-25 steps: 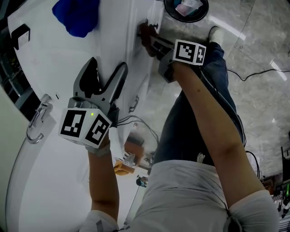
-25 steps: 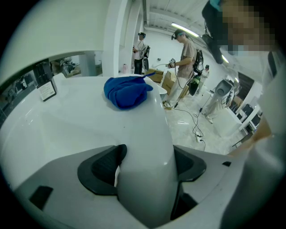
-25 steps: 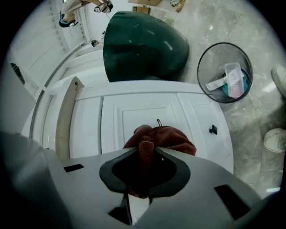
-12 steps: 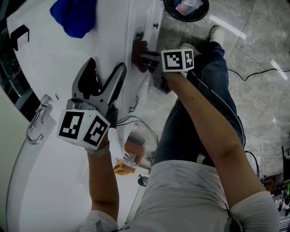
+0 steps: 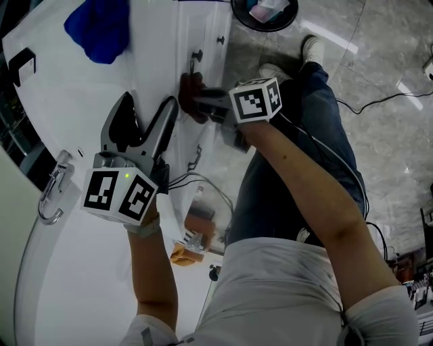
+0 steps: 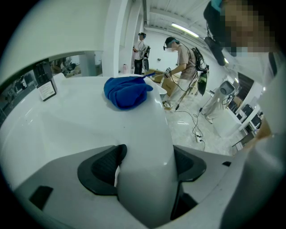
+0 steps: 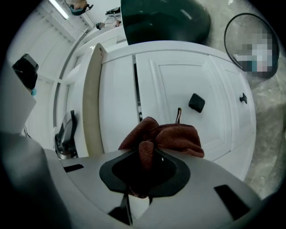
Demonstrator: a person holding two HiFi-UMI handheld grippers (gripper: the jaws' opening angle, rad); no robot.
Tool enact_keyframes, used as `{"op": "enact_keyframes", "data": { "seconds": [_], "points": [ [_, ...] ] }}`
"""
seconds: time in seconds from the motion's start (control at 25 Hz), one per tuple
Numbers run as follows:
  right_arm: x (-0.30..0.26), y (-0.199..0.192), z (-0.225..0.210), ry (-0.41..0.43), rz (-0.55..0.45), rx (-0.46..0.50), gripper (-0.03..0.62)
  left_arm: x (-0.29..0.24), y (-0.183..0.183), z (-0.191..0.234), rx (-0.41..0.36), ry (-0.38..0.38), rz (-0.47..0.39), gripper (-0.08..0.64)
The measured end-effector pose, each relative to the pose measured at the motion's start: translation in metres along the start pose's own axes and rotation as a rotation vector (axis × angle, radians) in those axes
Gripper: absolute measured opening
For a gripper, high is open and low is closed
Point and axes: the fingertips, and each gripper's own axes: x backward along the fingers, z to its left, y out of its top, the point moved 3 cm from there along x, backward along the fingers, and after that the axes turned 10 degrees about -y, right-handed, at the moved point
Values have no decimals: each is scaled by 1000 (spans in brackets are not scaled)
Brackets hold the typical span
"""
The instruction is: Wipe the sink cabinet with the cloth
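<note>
A brown-red cloth [image 5: 190, 95] [image 7: 166, 135] is bunched in my right gripper [image 5: 205, 103] [image 7: 143, 166], which is shut on it and presses it to the white front of the sink cabinet [image 5: 206, 40] [image 7: 178, 80]. The cloth sits just below a black door knob [image 7: 196, 103]. My left gripper [image 5: 147, 109] [image 6: 145, 162] is open, its jaws astride the rounded edge of the white countertop [image 6: 80, 120], with one finger [image 6: 103, 166] on each side. It holds nothing.
A blue cloth [image 5: 98, 28] [image 6: 128, 91] lies on the counter farther along. A chrome faucet [image 5: 53, 186] stands by the basin. A black bin [image 5: 265, 12] [image 7: 252, 44] sits on the floor beside the cabinet. Cables [image 5: 379, 101] trail over the marble floor. People stand in the background [image 6: 181, 67].
My right gripper has slid the brown-red cloth along the cabinet front, closer to the left gripper. The left gripper has stayed on the counter edge.
</note>
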Motion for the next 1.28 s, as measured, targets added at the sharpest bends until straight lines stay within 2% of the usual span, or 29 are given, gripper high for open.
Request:
{"op": "enact_keyframes", "data": {
  "seconds": [0.24, 0.4, 0.56, 0.72, 0.92, 1.28],
  "points": [
    [-9, -31, 9, 10, 123, 36, 74, 0, 0, -1, -1, 0, 0, 327],
    [-13, -37, -2, -38, 176, 68, 74, 0, 1, 0, -1, 1, 0, 327],
    [-18, -41, -25, -129, 210, 77, 74, -1, 1, 0, -1, 6, -2, 327],
    [-23, -39, -55, -211, 206, 39, 74, -1, 1, 0, -2, 8, -4, 327],
    [-26, -37, -83, -286, 171, -61, 74, 1, 0, 0, -2, 10, -3, 327],
    [-30, -31, -134, -441, 129, -120, 74, 0, 0, -2, -3, 8, -2, 327]
  ]
}}
